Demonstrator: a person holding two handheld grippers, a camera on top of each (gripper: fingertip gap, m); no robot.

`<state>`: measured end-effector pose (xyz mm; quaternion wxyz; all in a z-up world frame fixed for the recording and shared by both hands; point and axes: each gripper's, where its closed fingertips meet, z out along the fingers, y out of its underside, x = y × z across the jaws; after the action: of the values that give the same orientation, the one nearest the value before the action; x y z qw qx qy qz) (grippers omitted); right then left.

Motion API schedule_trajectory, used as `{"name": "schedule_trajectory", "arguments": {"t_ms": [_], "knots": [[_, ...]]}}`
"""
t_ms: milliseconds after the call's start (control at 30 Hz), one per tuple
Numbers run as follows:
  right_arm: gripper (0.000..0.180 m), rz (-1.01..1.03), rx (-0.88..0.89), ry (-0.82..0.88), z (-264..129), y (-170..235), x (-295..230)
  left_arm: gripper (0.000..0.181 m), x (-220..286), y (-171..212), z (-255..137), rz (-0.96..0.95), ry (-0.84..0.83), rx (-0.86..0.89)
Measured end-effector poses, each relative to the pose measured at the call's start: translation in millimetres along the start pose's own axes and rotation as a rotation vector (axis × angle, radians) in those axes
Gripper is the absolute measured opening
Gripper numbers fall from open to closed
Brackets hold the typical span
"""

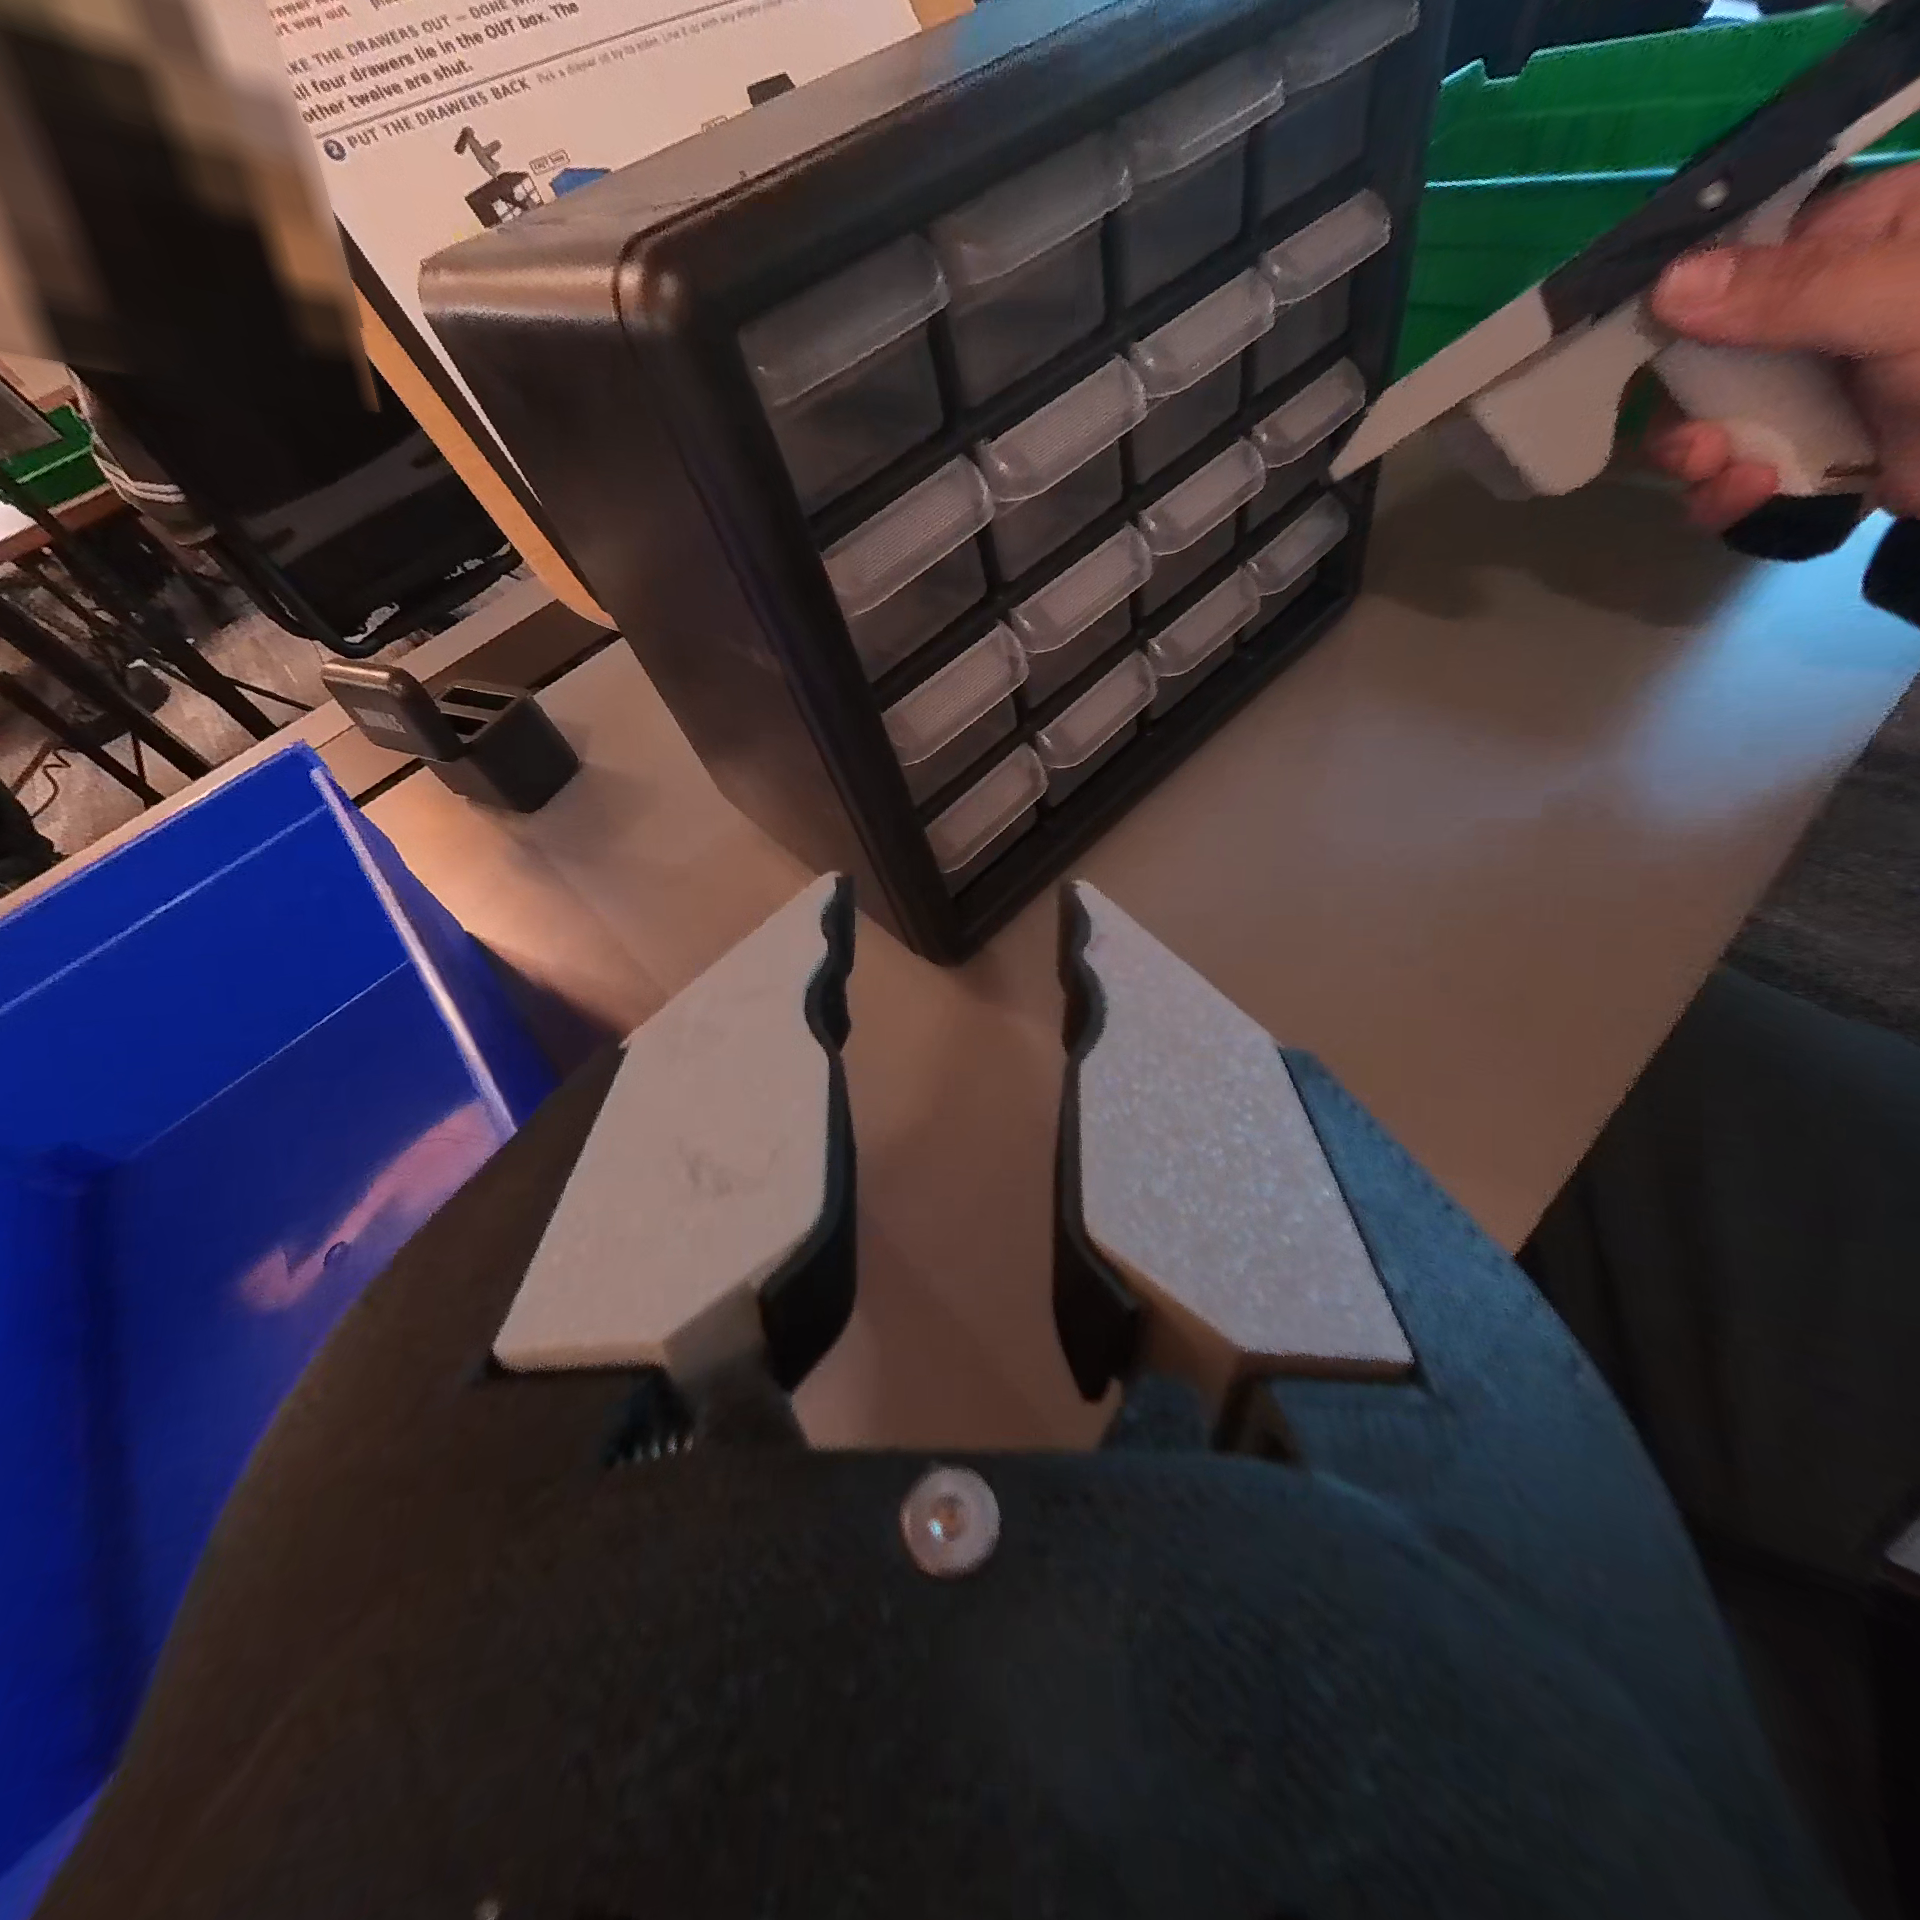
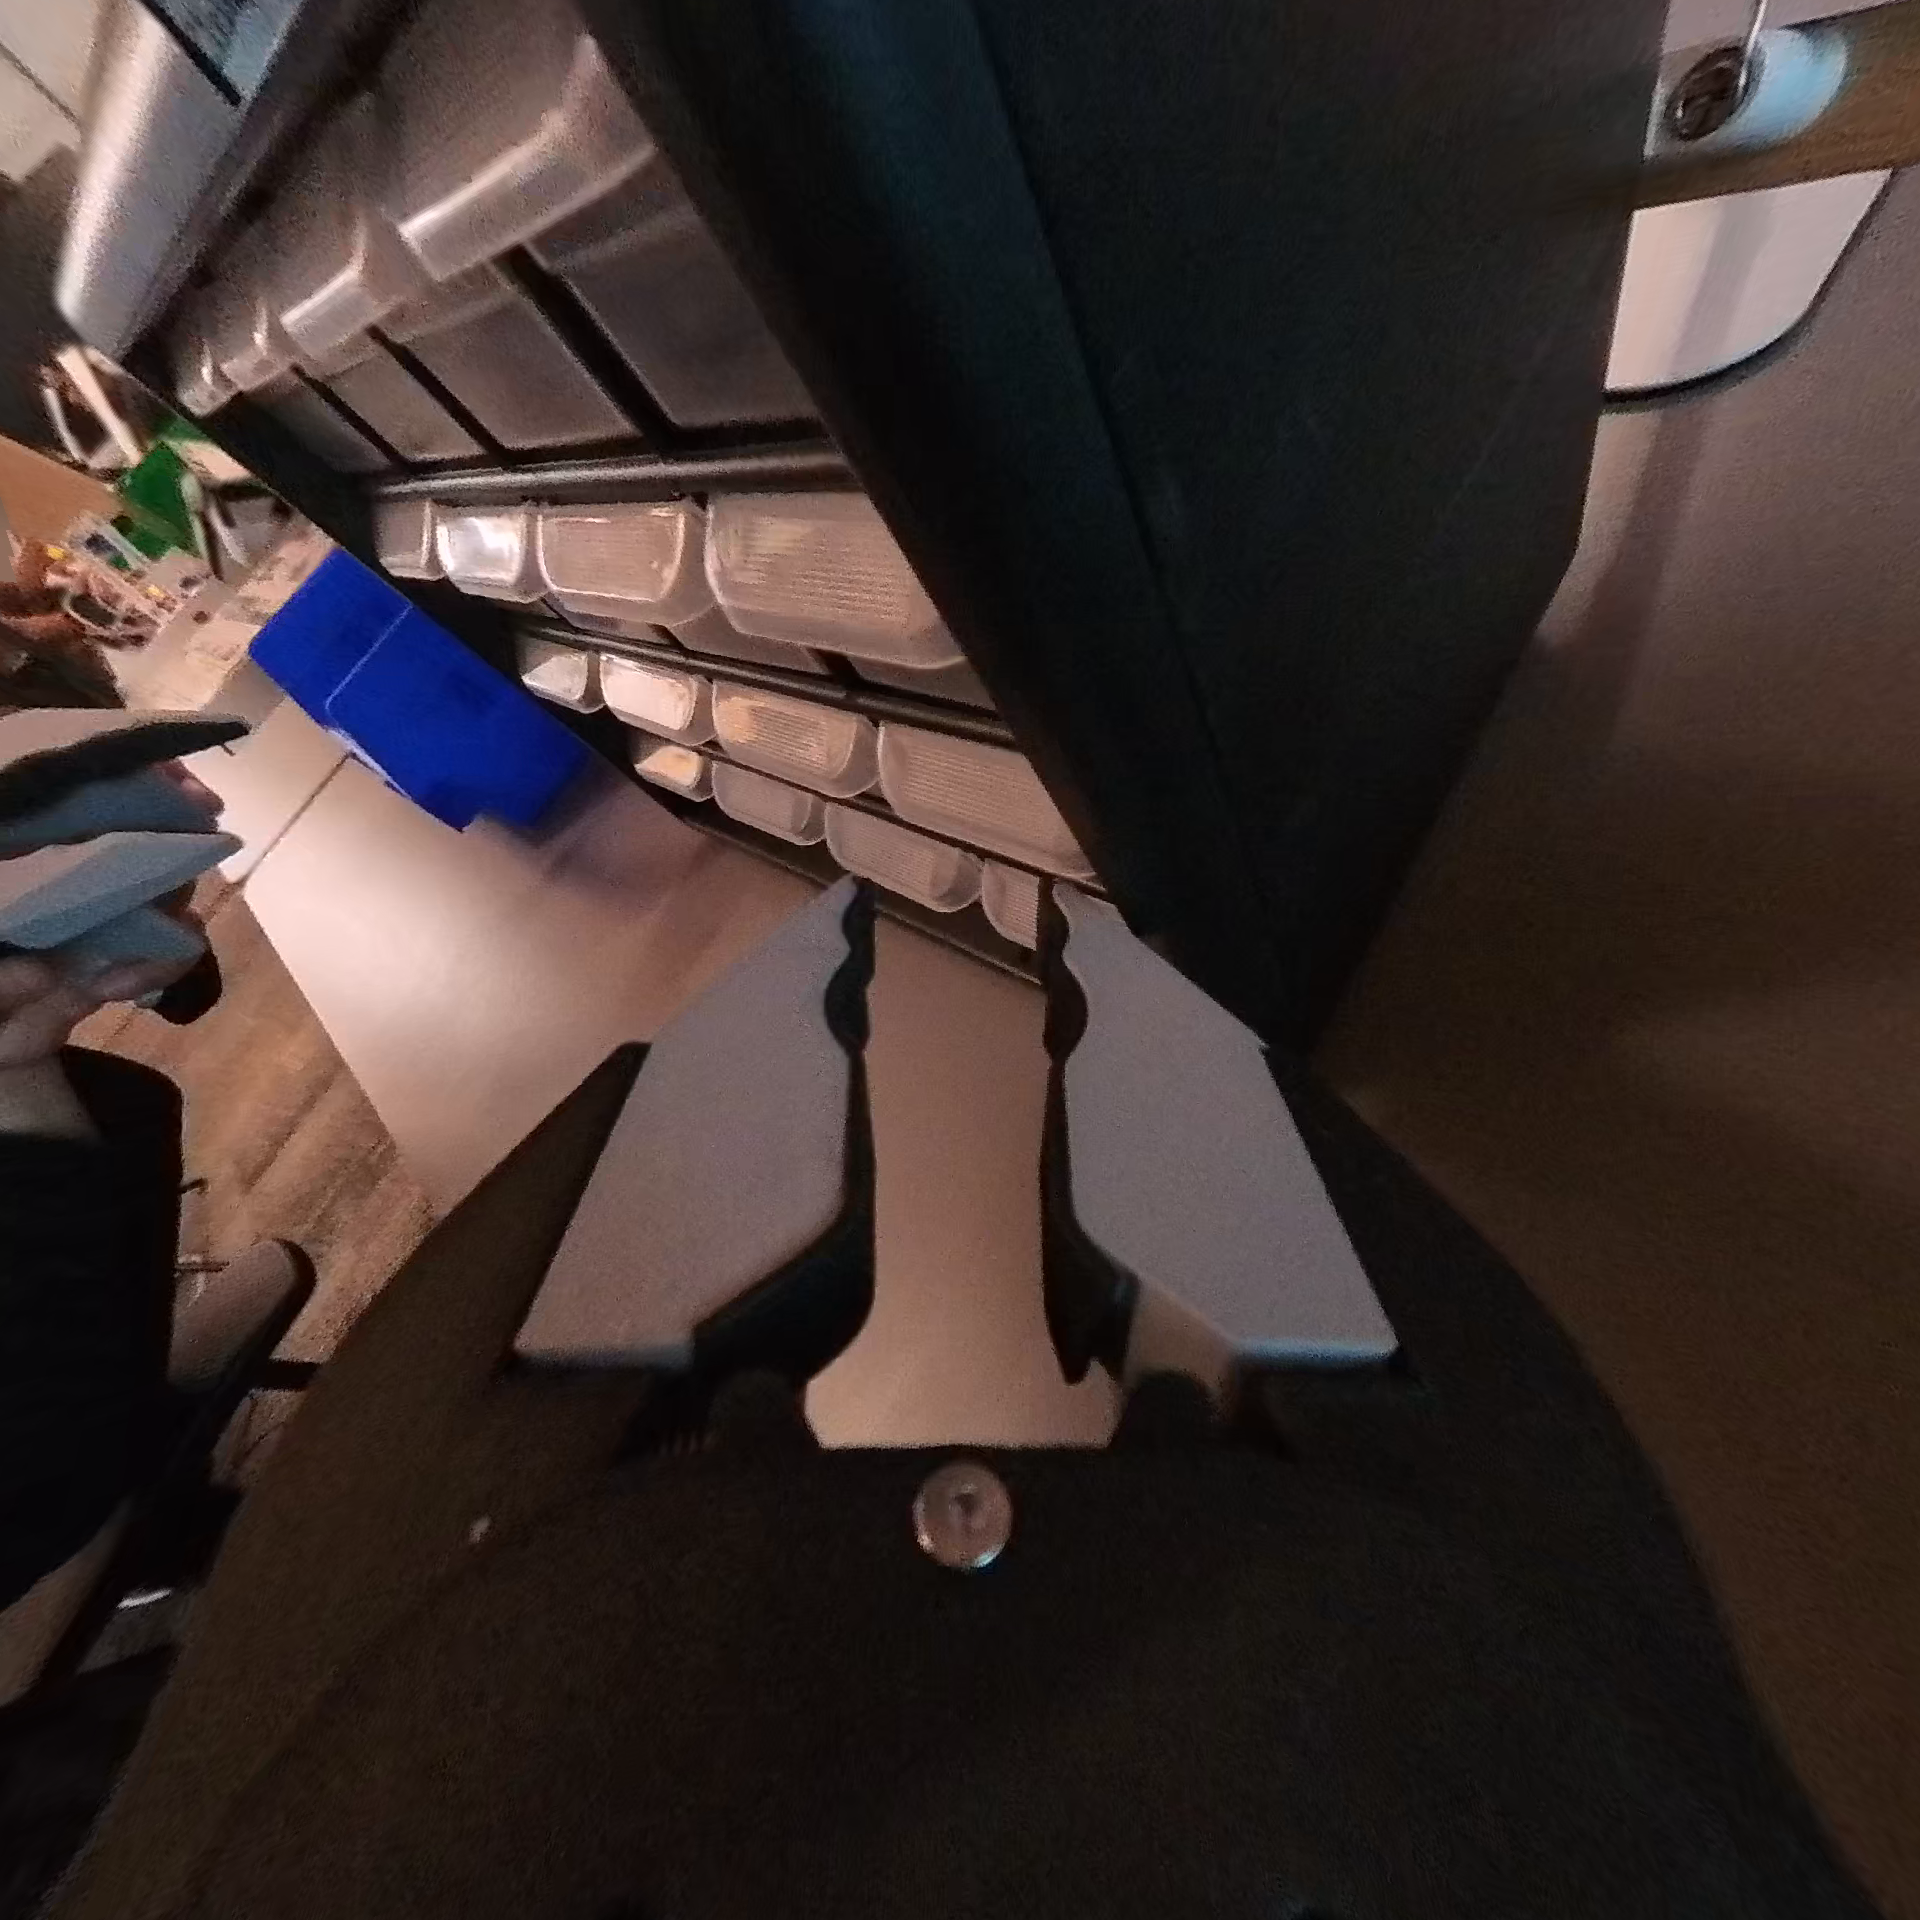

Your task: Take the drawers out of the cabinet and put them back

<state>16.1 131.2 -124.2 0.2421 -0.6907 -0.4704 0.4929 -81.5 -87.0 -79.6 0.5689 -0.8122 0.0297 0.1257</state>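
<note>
Cabinet point(image 1: 935, 499) unlabelled, printed instruction sheet point(image 1: 499, 94) behind

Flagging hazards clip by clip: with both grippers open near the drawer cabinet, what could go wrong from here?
1. The black plastic cabinet of small clear drawers stands free on the beige table; with neither gripper bracing it, a pull might drag or tip it.
2. The right gripper, open, comes in at a steep slant by the cabinet's edge, so its fingers could catch the frame or pinch two neighbouring drawers.
3. The left gripper, open, hovers near the cabinet's lower corner and could bump it.
</note>
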Motion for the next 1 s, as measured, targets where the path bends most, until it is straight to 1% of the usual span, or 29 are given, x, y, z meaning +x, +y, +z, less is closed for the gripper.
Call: {"name": "schedule_trajectory", "arguments": {"t_ms": [100, 200, 267, 400, 500, 533, 667, 767, 900, 1000], "knots": [[0.017, 0.032, 0.063, 0.0, 2, -4, 1, 0.037, 1, 0, 0, 0.014, -0.002, -0.004], [0.02, 0.175, 0.158, -0.102, 5, -7, -3, 0.037, 2, -1, -1, 0.022, -0.003, 0.0], [0.028, 0.287, 0.227, -0.175, 5, -9, -4, 0.037, 1, -2, -2, 0.019, -0.002, 0.003], [0.019, 0.374, 0.337, -0.192, 5, -13, 1, 0.037, -1, -1, -3, 0.022, -0.007, 0.003], [0.012, 0.458, 0.429, -0.248, 0, -18, 2, 0.037, 0, -1, -4, 0.02, -0.002, 0.006], [0.013, 0.488, 0.444, -0.274, -2, -19, 2, 0.037, 0, -1, -4, 0.023, -0.002, 0.006], [0.006, 0.508, 0.46, -0.332, -2, -19, 1, 0.036, 3, -1, -3, 0.036, 0.006, 0.006], [0.005, 0.501, 0.431, -0.364, -5, -16, -2, 0.036, 4, -2, -3, 0.031, 0.013, 0.007], [0.005, 0.471, 0.371, -0.356, -10, -9, -7, 0.036, 6, -7, -7, 0.007, 0.041, 0.031], [0.004, 0.46, 0.359, -0.372, -18, 3, -18, 0.036, 4, -10, -10, -0.006, 0.044, 0.046]]}}
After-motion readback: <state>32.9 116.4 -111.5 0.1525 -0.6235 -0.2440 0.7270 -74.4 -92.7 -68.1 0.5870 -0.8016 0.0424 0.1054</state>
